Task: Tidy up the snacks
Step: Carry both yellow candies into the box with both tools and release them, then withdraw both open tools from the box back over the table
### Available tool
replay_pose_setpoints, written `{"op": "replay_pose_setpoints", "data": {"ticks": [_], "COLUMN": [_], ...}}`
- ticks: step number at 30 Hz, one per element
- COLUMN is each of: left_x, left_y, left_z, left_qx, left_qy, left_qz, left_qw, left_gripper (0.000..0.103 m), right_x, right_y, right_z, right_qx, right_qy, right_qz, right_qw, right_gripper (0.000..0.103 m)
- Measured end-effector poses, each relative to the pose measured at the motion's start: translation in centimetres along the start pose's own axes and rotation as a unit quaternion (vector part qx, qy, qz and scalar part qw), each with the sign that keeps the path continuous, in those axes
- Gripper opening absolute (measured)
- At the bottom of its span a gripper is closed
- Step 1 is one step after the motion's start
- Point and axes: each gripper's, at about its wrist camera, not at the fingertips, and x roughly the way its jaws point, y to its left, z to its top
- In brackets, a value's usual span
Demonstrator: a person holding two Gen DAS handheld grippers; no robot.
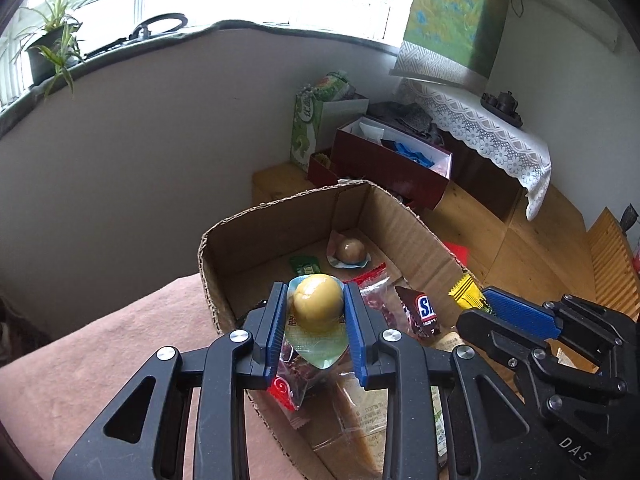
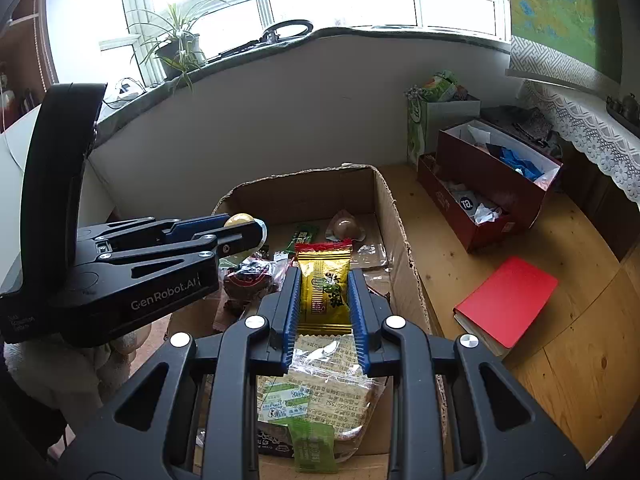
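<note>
room, far left: potted plant (image 2: 176, 46) on the windowsill, a black ring-shaped item (image 2: 290, 29) just beside it on the sill.
left gripper (image 1: 316, 322): clenched on a packaged yellow egg (image 1: 318, 306); blue pads press both sides of the pack, held above the near end of the cardboard box (image 1: 256, 232). From the right wrist view it shows side-on at left, egg poking out past the fingertips.
surface under box: pinkish cloth (image 1: 100, 344) at left, box edge sits on it.
box contents, left to right: green sachet (image 1: 305, 266) on the floor near the back wall; second packaged egg, brownish (image 1: 349, 252), in the far corner area; red-trimmed clear pack of dark snacks (image 1: 374, 292) just behind the held egg; dark Snickers bar (image 1: 420, 314) to the right of that; clear-wrapped bread/cake pack (image 2: 320, 384) at the near end, a small green packet (image 2: 314, 446) lying on it.
right gripper (image 2: 325, 304): grasping a yellow snack packet with red top edge (image 2: 324, 280), pads tight on both long sides, packet upright between them, over the box's middle. In the left wrist view only the packet's serrated yellow end shows, by the box's right wall.
right of box: wooden platform (image 2: 460, 256); red notebook (image 2: 508, 304) lying flat, apart from the box; dark red open boxes (image 2: 492, 192) with papers and something blue further back; green-white carton (image 2: 418, 128) against the wall.
far right: lace-edged cloth (image 1: 500, 140) over a low cabinet, a hanging scroll picture (image 1: 452, 12) above it.
</note>
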Motion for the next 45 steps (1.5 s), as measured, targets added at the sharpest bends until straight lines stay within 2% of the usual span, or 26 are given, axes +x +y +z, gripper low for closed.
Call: {"op": "replay_pose_setpoints", "data": {"ticks": [9, 11, 13, 17, 19, 22, 25, 27, 28, 32, 35, 45], "left_x": [0.8, 0.6, 0.4, 0.0, 0.0, -0.2, -0.4, -0.5, -0.7, -1.2, -1.8, -6.1], "left_y": [0.0, 0.1, 0.2, 0.3, 0.4, 0.5, 0.4, 0.4, 0.3, 0.3, 0.4, 1.2], "left_z": [0.2, 0.3, 0.4, 0.3, 0.4, 0.4, 0.3, 0.3, 0.3, 0.1, -0.2, -2.1], "left_qx": [-0.001, -0.004, -0.004, -0.004, -0.006, -0.005, -0.007, -0.008, -0.006, -0.001, -0.004, -0.008], "left_qy": [0.015, 0.011, 0.010, 0.007, 0.006, 0.004, 0.003, 0.002, 0.000, -0.002, -0.003, -0.028], "left_qz": [0.008, 0.010, 0.010, 0.012, 0.011, 0.011, 0.010, 0.008, 0.008, 0.013, 0.013, 0.023], "left_qw": [0.9999, 0.9999, 0.9999, 0.9999, 0.9999, 0.9999, 0.9999, 0.9999, 0.9999, 0.9999, 0.9999, 0.9993], "left_gripper": [0.030, 0.030, 0.030, 0.030, 0.030, 0.030, 0.031, 0.046, 0.048, 0.050, 0.059, 0.065], "right_x": [0.8, 0.5, 0.2, -0.6, -1.1, -1.7, -2.0, -2.1, -2.2, -2.8, -3.8, -8.3], "right_y": [-0.4, -0.2, 0.1, 0.9, 1.2, 1.7, 2.0, 2.2, 2.2, 2.5, 2.6, 4.8], "right_z": [0.0, -0.1, -0.2, -0.1, -0.1, -0.3, -0.4, -0.5, -0.6, -0.9, -1.2, -2.3], "right_qx": [-0.001, -0.003, -0.011, -0.028, -0.035, -0.047, -0.051, -0.052, -0.051, -0.047, -0.040, -0.027], "right_qy": [0.016, 0.013, 0.009, -0.002, -0.009, -0.016, -0.015, -0.014, -0.013, -0.010, -0.015, -0.046], "right_qz": [-0.023, -0.029, -0.038, -0.058, -0.067, -0.080, -0.086, -0.091, -0.092, -0.102, -0.098, -0.084], "right_qw": [1.000, 0.999, 0.999, 0.998, 0.997, 0.996, 0.995, 0.994, 0.994, 0.994, 0.994, 0.995], "right_gripper": [0.028, 0.040, 0.060, 0.063, 0.074, 0.082, 0.084, 0.084, 0.084, 0.084, 0.084, 0.084]}}
